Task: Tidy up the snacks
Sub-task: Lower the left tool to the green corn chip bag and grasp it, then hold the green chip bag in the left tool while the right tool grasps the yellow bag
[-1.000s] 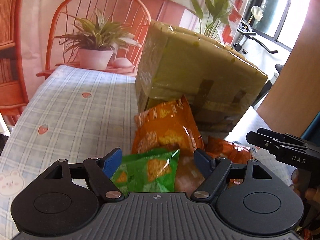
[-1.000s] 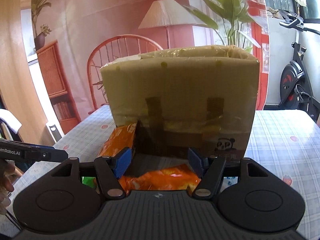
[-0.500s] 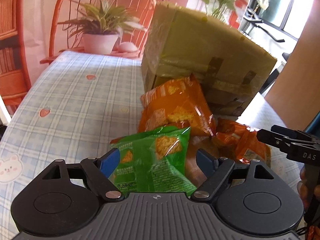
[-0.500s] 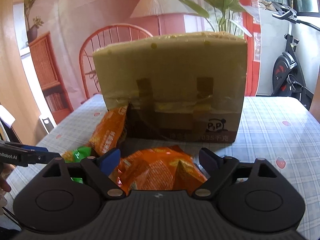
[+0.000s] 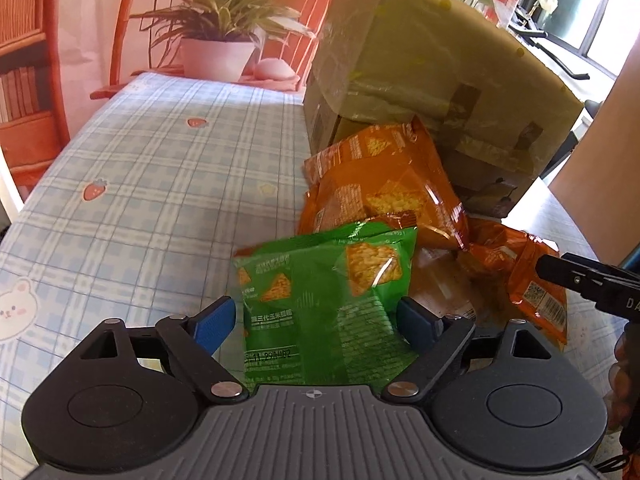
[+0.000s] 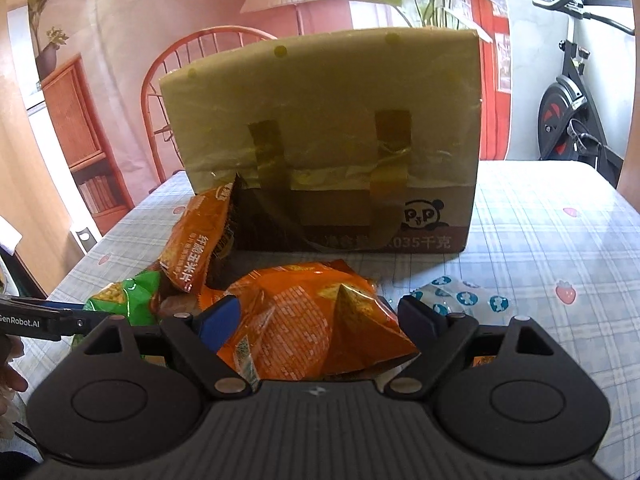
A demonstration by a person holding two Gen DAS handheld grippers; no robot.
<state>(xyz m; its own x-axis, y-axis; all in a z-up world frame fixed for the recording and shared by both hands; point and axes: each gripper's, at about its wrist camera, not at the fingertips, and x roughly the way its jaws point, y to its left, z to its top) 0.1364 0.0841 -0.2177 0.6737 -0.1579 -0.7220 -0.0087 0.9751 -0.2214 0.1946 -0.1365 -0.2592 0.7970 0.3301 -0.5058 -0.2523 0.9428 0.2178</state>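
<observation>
A green snack bag [image 5: 328,300] lies between the open jaws of my left gripper [image 5: 320,322]; it also shows in the right wrist view [image 6: 128,300]. An orange snack bag [image 5: 384,184] leans against a taped cardboard box [image 5: 432,80]. A second orange bag [image 6: 312,324] lies between the open jaws of my right gripper [image 6: 320,322]; in the left wrist view it [image 5: 528,280] lies at the right. Neither gripper's pads press on a bag.
The blue checked tablecloth [image 5: 140,184] covers the table. The box [image 6: 328,140] stands behind the bags. A small white packet with blue prints [image 6: 464,300] lies to the right. A potted plant [image 5: 216,52] and a red chair [image 6: 192,88] stand behind. An exercise bike [image 6: 572,100] is at right.
Both grippers have opened wider and pulled back a little, tilting down. More of the green bag and of the orange bag shows between the jaws.
</observation>
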